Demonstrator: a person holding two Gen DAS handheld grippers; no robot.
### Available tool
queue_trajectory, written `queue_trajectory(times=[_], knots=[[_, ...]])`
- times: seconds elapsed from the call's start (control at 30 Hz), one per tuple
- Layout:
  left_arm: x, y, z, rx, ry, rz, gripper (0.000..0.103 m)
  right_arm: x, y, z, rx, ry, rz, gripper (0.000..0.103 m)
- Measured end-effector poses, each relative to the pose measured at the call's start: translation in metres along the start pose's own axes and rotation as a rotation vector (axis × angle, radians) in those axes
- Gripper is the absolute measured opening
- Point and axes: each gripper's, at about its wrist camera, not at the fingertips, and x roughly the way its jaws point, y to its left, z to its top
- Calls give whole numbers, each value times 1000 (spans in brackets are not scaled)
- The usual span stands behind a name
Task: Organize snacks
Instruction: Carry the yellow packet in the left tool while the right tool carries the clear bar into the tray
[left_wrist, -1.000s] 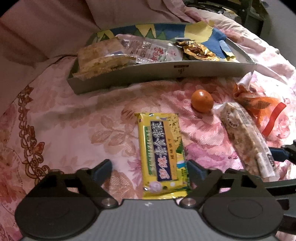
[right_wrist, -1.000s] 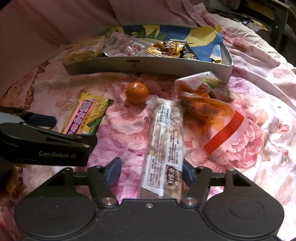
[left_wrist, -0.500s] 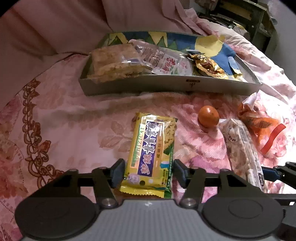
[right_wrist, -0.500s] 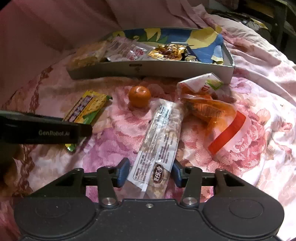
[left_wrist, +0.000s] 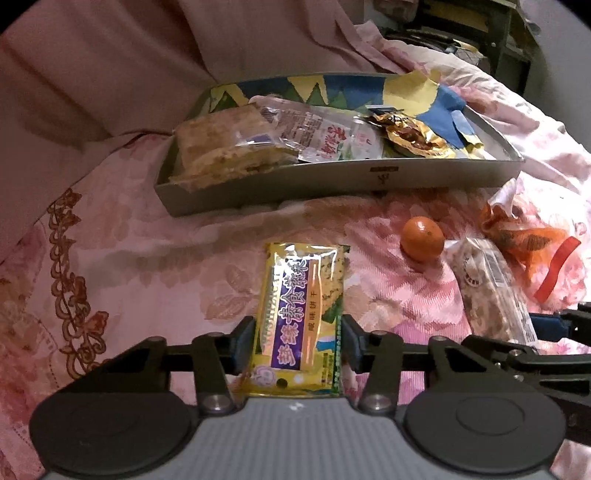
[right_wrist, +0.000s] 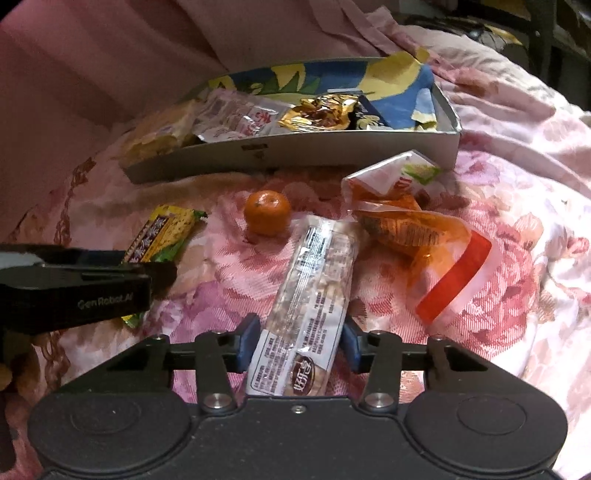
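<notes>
My left gripper (left_wrist: 298, 341) is shut on a yellow biscuit packet (left_wrist: 301, 314) lying on the pink floral bedspread; both pads press its sides. My right gripper (right_wrist: 298, 341) is shut on a long clear nut bar packet (right_wrist: 314, 295). The bar also shows in the left wrist view (left_wrist: 487, 288), and the yellow packet in the right wrist view (right_wrist: 162, 236). A grey box (left_wrist: 332, 181) with several snacks stands further back; it also shows in the right wrist view (right_wrist: 295, 155).
A mandarin (left_wrist: 422, 238) lies between the two packets, also visible in the right wrist view (right_wrist: 267, 212). An orange and red snack bag (right_wrist: 424, 236) lies right of the bar. The left gripper body (right_wrist: 74, 291) sits at the left of the right wrist view.
Both grippers have closed in from wide open onto their packets. The left one shifted over the yellow packet, the right one onto the near end of the nut bar.
</notes>
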Motion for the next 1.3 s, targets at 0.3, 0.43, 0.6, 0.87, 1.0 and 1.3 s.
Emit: queue_trajectory(times=[0.3,0.43,0.6,0.87,1.0,1.3], knots=[[-10,4,2,-50,-43,-10,52,-6,25,-8,-232,-74,-68,44],[-16,6,4,-66,-78,-9,52,-11,49,-21,-474,-163,-144,41],[-18,12,5,-93,-88,-4,52,-13,73,-44,-762,-275,-250,40],[-34,15,7,-129,-187,-41,52,-27,73,-41,-809,-374,-295,39],[-42,14,8,-135,-249,-57,52,-30,69,-34,-785,-393,-316,39],[-42,15,46,-228,-406,-91,52,-47,43,16,-725,-481,-369,39]])
